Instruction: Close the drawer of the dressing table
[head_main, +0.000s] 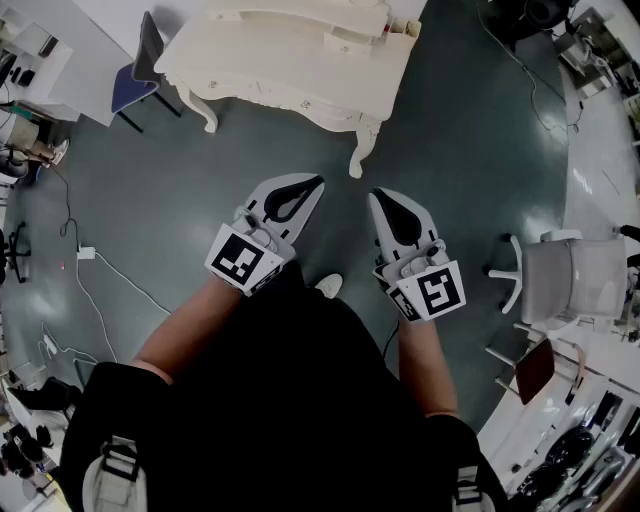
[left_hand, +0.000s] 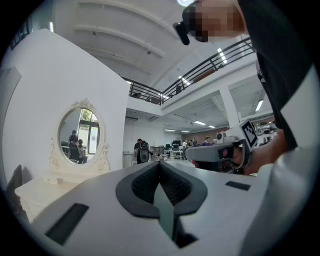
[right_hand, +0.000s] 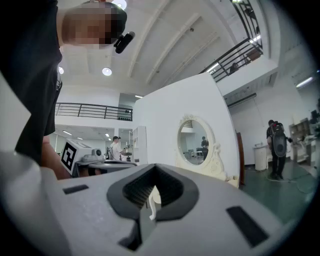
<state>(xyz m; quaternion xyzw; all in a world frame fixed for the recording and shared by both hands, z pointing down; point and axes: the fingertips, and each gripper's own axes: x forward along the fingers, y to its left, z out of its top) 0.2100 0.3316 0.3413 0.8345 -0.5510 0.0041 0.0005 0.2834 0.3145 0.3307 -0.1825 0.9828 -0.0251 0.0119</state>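
Left tool (head_main: 316, 184): jaws together, nothing held, level, aimed at dressing table (head_main: 290, 75).
Right tool (head_main: 378, 196): likewise pressed together, empty; well apart from table, approach pending.

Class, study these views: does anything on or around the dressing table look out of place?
Yes: a small drawer on the dressing table sticks out over the tabletop, not pushed home. A white cable also trails loose across the floor.

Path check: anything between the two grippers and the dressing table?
Nothing visible. In the head view only bare floor lies between the left gripper, the right gripper and the dressing table. The blue chair, the cable and the white chair all sit off to the sides.
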